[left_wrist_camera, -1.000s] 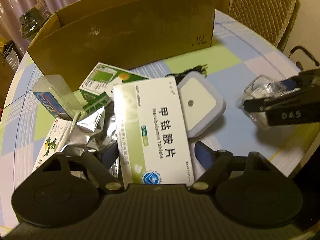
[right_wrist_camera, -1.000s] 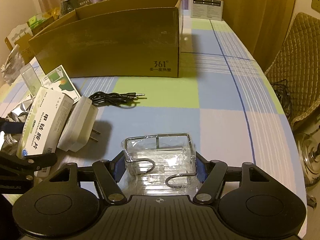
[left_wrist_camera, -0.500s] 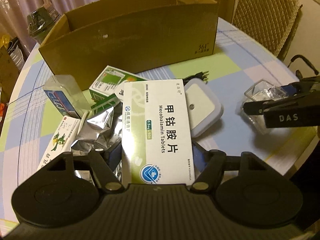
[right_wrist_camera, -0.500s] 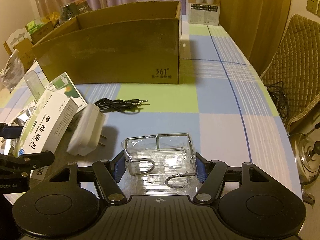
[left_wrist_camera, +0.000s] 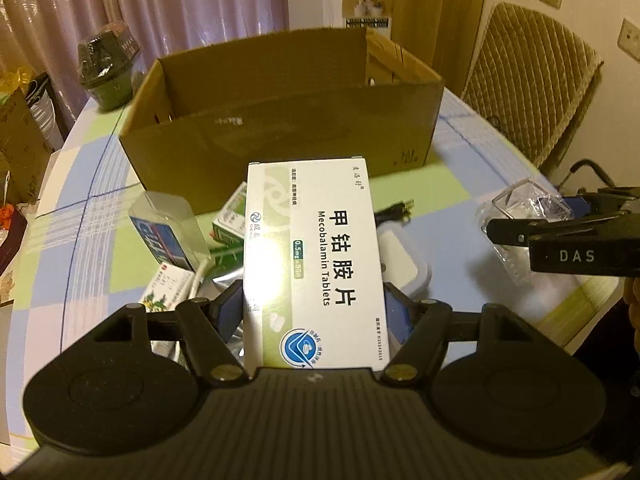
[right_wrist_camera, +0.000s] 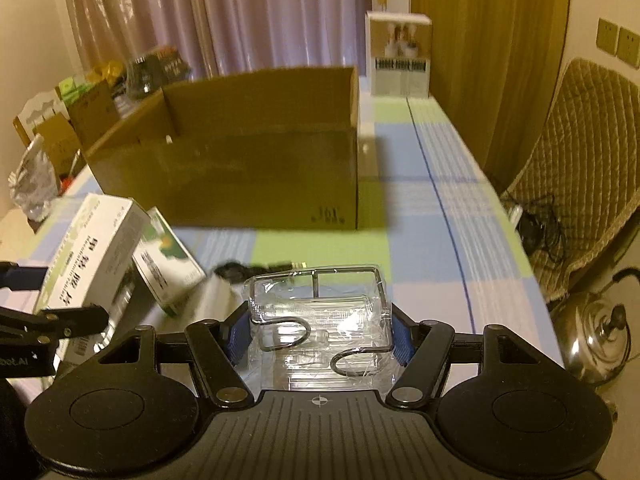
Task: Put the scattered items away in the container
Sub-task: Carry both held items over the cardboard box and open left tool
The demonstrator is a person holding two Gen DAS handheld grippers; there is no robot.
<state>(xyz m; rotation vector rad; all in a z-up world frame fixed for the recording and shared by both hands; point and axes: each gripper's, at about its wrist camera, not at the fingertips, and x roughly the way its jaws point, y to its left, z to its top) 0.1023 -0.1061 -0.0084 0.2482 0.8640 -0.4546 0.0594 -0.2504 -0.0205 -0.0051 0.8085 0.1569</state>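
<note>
The tablet box sat clamped by its long sides in my left gripper, above the clutter near the cardboard container. It looked light, crushable. My right gripper had its jaws closed on the clear wrapped wire holder, slippery and flimsy, over the surface.
</note>
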